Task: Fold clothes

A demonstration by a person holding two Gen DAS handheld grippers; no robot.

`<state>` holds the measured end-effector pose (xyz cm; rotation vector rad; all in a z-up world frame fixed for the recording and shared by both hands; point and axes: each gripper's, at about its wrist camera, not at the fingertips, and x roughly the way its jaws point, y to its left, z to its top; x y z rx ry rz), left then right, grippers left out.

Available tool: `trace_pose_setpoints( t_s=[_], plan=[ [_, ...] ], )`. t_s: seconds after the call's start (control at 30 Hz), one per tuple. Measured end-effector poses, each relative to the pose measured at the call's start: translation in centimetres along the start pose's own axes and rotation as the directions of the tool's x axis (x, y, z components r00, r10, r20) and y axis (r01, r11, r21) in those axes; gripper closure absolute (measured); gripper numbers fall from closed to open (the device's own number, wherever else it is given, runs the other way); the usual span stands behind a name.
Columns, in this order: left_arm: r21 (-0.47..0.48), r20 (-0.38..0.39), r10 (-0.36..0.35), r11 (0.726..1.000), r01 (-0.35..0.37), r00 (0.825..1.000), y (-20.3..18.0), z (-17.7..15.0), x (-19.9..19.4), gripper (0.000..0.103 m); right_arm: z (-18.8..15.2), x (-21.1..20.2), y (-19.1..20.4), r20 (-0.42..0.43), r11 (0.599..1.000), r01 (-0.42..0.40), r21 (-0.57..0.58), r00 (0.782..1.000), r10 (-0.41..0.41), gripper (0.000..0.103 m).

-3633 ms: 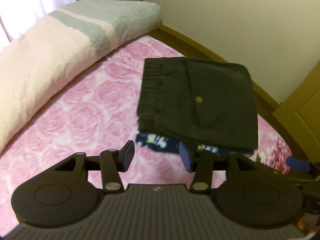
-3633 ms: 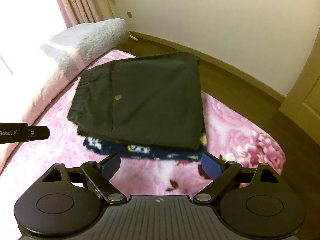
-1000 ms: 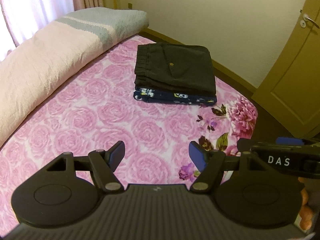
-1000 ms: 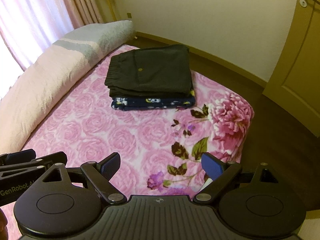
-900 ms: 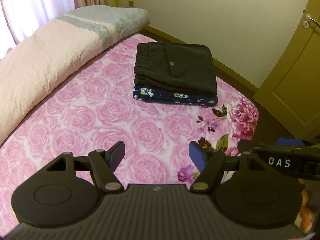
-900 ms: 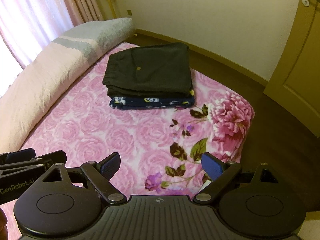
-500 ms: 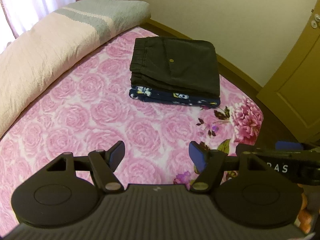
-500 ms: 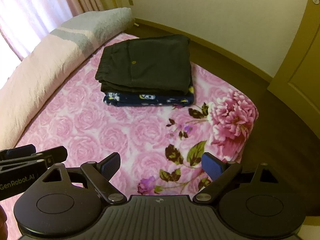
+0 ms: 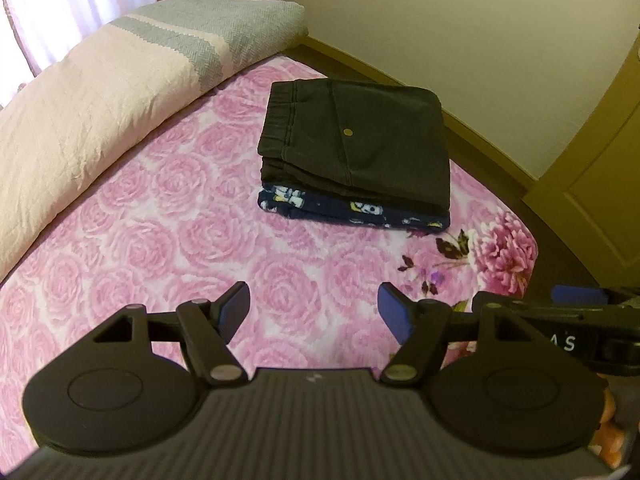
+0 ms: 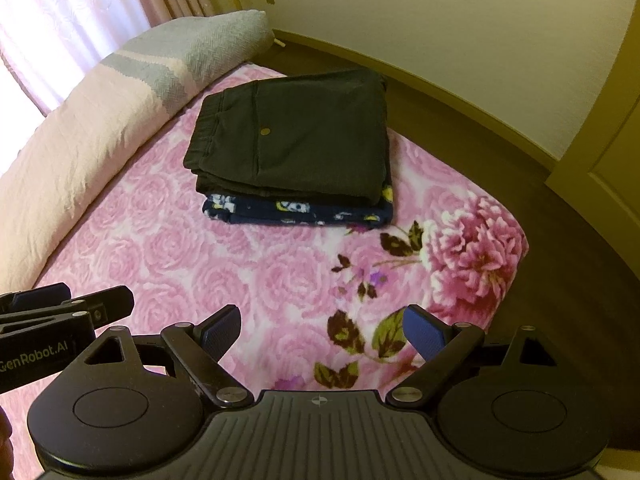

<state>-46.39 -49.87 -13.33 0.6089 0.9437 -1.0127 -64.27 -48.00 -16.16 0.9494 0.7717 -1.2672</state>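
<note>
A: Both tongs backed off since earlier; left tongs (image 9: pixel 314 310) and right tongs (image 10: pixel 322 330) released, empty.
B: Folded dark trousers (image 9: pixel 356 140) top the navy printed garment (image 9: pixel 352 210) at the bed's (image 9: pixel 160 220) far right, dead ahead, equidistant.

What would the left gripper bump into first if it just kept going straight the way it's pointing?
Probably the pink rose blanket: the open left gripper tilts down toward bare bedspread, short of the folded dark pants. Depth is hard to judge, so a shallower line could reach that stack instead.

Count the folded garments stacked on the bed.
2: dark trousers on top, a navy patterned garment directly beneath, on the pink floral blanket. More could hide between them.
</note>
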Motion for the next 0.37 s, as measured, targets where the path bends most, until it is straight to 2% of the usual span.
trace_pose_setpoints(
  t_s=[0.37],
  plan=[
    [-0.011,0.023,0.017,1.000,-0.017,1.000,-0.9,1.0,0.4,0.036,1.2,0.9,-0.9,-0.020,1.000,-0.014,-0.018,1.000,0.014,0.012]
  ],
)
